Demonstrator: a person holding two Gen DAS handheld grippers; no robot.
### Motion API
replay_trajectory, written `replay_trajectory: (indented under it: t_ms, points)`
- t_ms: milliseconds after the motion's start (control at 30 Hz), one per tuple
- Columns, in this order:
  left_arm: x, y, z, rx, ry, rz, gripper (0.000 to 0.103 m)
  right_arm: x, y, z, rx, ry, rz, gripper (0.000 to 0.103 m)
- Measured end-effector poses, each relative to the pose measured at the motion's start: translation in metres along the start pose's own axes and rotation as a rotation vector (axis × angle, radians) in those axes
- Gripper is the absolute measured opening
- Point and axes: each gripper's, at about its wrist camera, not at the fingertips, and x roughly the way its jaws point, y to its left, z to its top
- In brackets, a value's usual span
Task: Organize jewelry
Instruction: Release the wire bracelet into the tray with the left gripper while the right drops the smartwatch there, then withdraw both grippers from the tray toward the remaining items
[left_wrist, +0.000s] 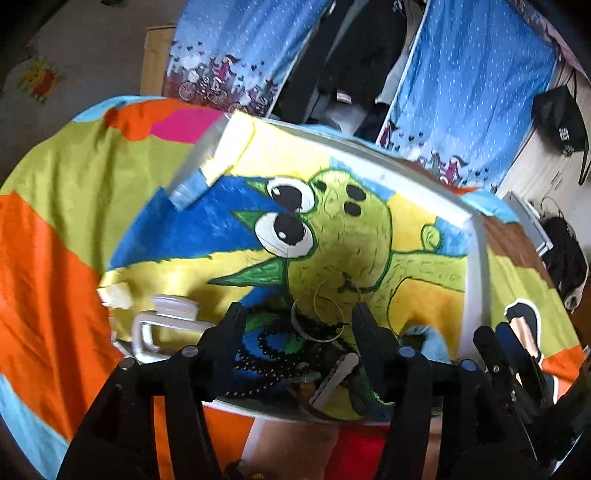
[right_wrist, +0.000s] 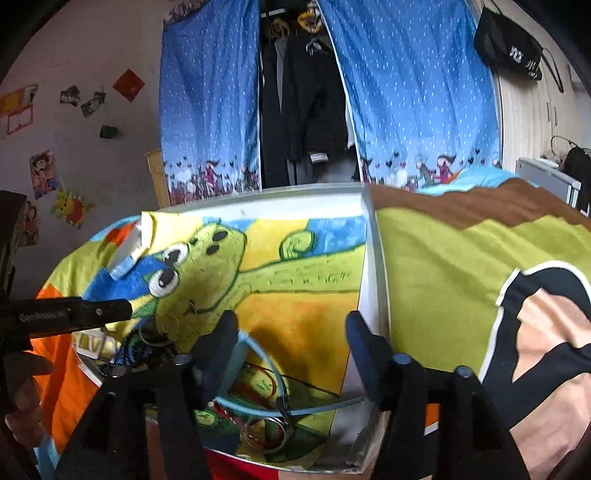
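1. Two sets of tongs are in view, and we find both standing apart with nothing clamped between their pads.
2. We note the left tongs (left_wrist: 299, 314) poised over a heap of jewelry: a black bead necklace (left_wrist: 273, 350), large silver hoop earrings (left_wrist: 325, 314) and a pale hair clip (left_wrist: 334, 380). The fingers straddle the heap; we cannot tell whether either tip touches a piece.
3. We note the right tongs (right_wrist: 291, 325) open over a light-blue cord (right_wrist: 258, 358) and a metal ring (right_wrist: 273, 432). The cord passes just beside the left-hand finger (right_wrist: 221, 343); contact cannot be confirmed.
4. All jewelry lies at the near edge of a shallow white-walled tray (left_wrist: 474, 280) lined with a painted green cartoon creature (left_wrist: 351, 236).
5. A clear plastic clasp piece (left_wrist: 166, 317) rests on the tray lining, left of the bead heap.
6. The tray sits on a bed covered by a multicoloured blanket (left_wrist: 55, 240).
7. In the right wrist view, the left tongs' black body enters from the left edge, near the hoops.
8. Blue dotted curtains (right_wrist: 207, 110) hang behind, with dark clothing between them.
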Motion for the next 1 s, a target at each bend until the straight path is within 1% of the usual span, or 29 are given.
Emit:
replay_trajectory:
  t_ms: [67,100,133,167,200,267,333,467,600,733,933,1000]
  points:
    - [-0.013,-0.001,0.0,-0.005,-0.017,0.007,0.055,-0.012,0.001,0.002,0.0,-0.034,0.006,0.073]
    - [-0.022,-0.001,-0.001,-0.005,-0.034,0.015,0.057,-0.019,0.002,0.003,0.002,-0.053,0.014,0.076]
    - [-0.029,-0.003,-0.001,-0.007,-0.051,0.02,0.068,-0.023,0.003,0.005,0.003,-0.065,0.02,0.078]
    - [-0.04,-0.003,-0.003,-0.01,-0.087,0.019,0.078,-0.031,0.005,0.005,0.004,-0.083,0.024,0.082]
    - [-0.052,-0.004,-0.006,-0.012,-0.124,0.013,0.082,-0.04,0.006,0.006,0.004,-0.102,0.03,0.089]
    - [-0.072,-0.007,-0.011,-0.01,-0.178,0.002,0.09,-0.055,0.01,0.007,0.001,-0.134,0.047,0.095]
    - [-0.092,-0.008,-0.018,0.0,-0.219,-0.001,0.096,-0.073,0.013,0.007,-0.003,-0.166,0.051,0.096]
    - [-0.132,-0.011,-0.036,0.043,-0.32,0.036,0.099,-0.109,0.022,0.003,-0.011,-0.23,0.072,0.103]
    - [-0.167,-0.01,-0.065,0.078,-0.398,0.075,0.101,-0.148,0.029,-0.009,-0.01,-0.282,0.078,0.103]
    - [-0.19,-0.007,-0.095,0.114,-0.432,0.095,0.101,-0.175,0.035,-0.023,-0.024,-0.296,0.07,0.103]
    - [-0.216,-0.005,-0.14,0.168,-0.45,0.126,0.101,-0.207,0.047,-0.047,-0.01,-0.271,0.06,0.103]
    - [-0.224,-0.003,-0.154,0.173,-0.458,0.14,0.101,-0.217,0.052,-0.053,-0.012,-0.275,0.052,0.103]
